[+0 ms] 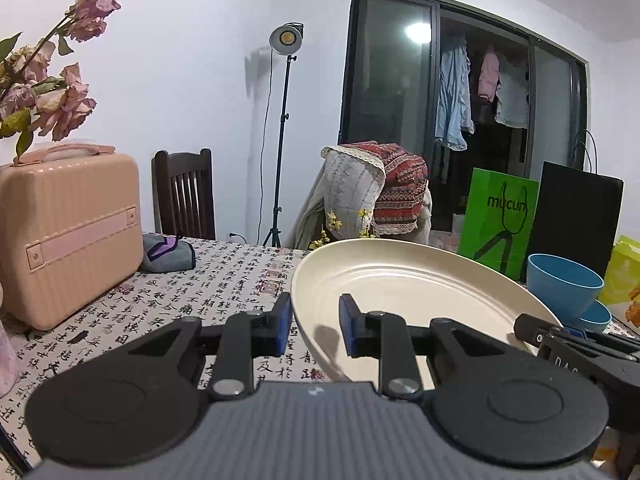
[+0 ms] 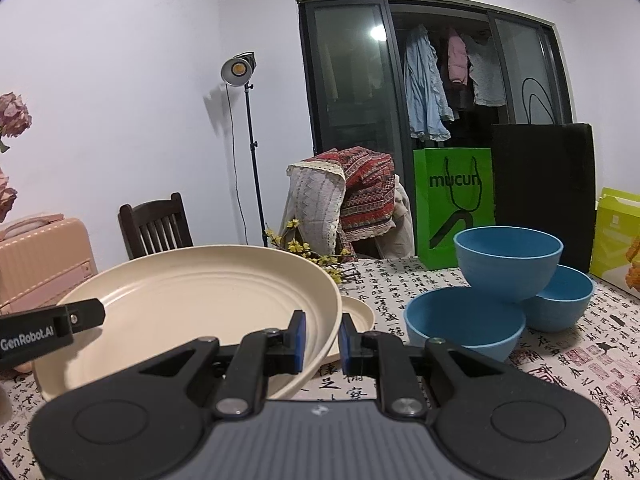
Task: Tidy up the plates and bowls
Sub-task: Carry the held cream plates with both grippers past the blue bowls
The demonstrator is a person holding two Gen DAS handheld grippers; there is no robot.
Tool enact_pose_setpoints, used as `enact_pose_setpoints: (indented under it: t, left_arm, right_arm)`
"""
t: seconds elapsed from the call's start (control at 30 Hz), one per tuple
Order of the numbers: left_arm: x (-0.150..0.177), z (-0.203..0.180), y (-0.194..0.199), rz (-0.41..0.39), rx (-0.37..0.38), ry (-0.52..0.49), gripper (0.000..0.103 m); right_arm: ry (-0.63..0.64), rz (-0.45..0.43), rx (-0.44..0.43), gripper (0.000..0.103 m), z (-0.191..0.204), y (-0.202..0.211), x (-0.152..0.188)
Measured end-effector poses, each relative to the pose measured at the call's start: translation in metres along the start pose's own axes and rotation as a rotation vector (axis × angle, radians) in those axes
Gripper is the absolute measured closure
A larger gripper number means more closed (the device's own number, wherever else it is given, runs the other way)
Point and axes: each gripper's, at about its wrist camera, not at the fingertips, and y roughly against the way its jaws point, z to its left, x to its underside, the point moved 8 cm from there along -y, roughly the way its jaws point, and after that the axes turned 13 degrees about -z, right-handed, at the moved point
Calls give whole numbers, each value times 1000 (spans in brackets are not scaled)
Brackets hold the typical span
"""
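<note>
A large cream plate (image 1: 404, 280) is tilted and lifted off the table, and it also shows in the right wrist view (image 2: 192, 296). My left gripper (image 1: 315, 326) straddles its left rim with a gap at the pads. My right gripper (image 2: 322, 340) straddles its right rim, pads close to the rim. A smaller cream plate (image 2: 360, 312) lies on the table under it. Three blue bowls are stacked at the right: a top bowl (image 2: 508, 260), a front bowl (image 2: 464, 320) and a back bowl (image 2: 564, 300). The left wrist view shows a blue bowl (image 1: 560, 284).
A pink case (image 1: 68, 232) and dried roses (image 1: 52, 80) stand at the table's left. A green bag (image 2: 454, 204), black bag (image 2: 542, 192) and yellow box (image 2: 618, 236) stand at the back right. Chairs and a lamp stand lie beyond the calligraphy tablecloth (image 1: 224, 276).
</note>
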Motion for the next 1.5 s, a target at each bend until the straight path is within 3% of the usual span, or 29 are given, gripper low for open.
enact_pose_setpoints:
  t: [1.5]
  left_arm:
    - [21, -38, 25, -2, 75, 11, 78]
  right_arm:
    - [-29, 6, 64, 86, -48, 35, 17]
